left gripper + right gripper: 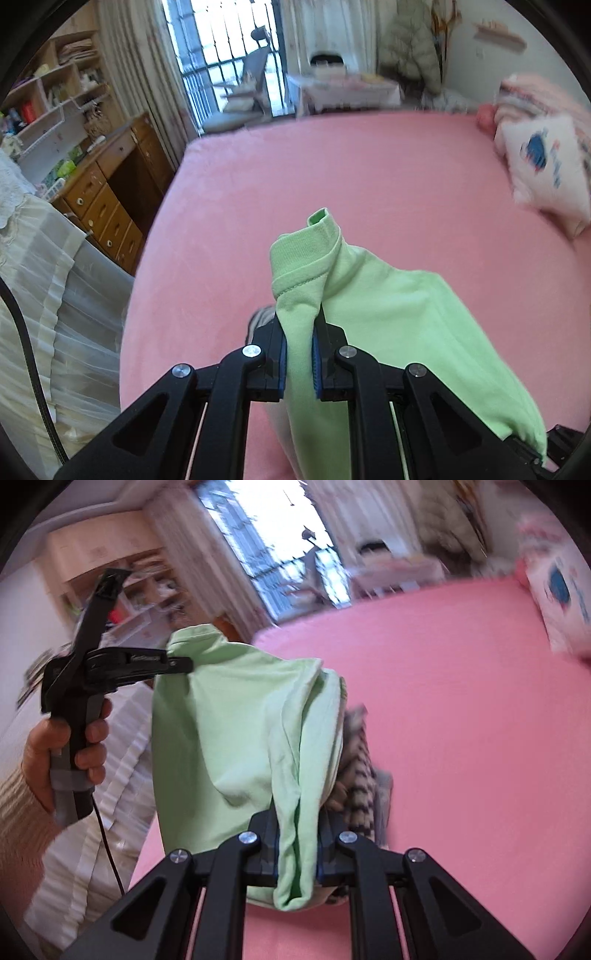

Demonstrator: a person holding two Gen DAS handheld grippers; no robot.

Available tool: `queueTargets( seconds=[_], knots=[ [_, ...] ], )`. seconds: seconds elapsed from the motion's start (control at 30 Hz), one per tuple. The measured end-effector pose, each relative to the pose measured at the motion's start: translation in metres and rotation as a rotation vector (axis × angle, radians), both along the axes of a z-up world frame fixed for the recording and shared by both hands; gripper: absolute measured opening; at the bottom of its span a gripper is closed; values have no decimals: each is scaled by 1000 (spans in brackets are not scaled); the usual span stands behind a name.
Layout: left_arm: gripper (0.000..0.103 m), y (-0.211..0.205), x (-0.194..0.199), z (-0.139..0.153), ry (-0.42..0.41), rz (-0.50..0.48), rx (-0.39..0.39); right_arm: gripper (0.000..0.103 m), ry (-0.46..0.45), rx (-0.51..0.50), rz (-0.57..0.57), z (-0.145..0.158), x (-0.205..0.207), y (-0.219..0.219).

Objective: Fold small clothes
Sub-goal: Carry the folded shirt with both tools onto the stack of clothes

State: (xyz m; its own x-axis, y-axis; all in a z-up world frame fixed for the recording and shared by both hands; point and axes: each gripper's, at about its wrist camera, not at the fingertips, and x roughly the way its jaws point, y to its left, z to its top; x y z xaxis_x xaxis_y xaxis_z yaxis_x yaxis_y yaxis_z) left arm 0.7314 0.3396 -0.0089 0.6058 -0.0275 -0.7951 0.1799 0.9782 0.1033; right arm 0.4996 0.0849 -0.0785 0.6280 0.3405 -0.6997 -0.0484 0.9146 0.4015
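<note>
Fingers of both grippers, left (299, 354) and right (297, 849), pinch the green top (240, 731) at frame centre, lifting it to spread above the bed (406, 177)

Pink bed sheet (369, 177), white pillow (546, 166), wooden drawers (107, 206), barred window (221, 48).

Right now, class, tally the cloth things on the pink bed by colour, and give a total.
Light green cotton garment, held up by both claws: 1
Dark-and-white striped knit garment: 1
White cushion with blue print: 1
Total: 3
</note>
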Motion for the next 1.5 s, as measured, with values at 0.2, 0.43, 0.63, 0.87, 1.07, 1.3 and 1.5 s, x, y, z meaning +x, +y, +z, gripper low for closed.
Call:
queueTargets(
  seconds=[0.2,0.43,0.63,0.87,1.07,1.3,1.5],
  knots=[
    [31,-2,22,-67,57,17,91,29,100,-10,-14,-25,2,-5],
    [60,32,-12,-65,13,99,67,47,115,-107,19,-14,-9,-9],
    [62,36,-79,-45,7,179,25,47,-33,-250,-3,28,-19,-4],
    [67,34,-158,-37,-34,297,-111,46,-244,-318,88,50,-28,20],
    [67,13,-190,-92,31,320,-173,33,-121,-350,138,-6,-8,20],
    [80,37,-210,-137,33,462,-338,29,-63,-219,162,-35,-14,-17],
    [79,22,-245,-112,-36,545,-332,32,-101,-156,191,-19,-50,-37]
  ],
)
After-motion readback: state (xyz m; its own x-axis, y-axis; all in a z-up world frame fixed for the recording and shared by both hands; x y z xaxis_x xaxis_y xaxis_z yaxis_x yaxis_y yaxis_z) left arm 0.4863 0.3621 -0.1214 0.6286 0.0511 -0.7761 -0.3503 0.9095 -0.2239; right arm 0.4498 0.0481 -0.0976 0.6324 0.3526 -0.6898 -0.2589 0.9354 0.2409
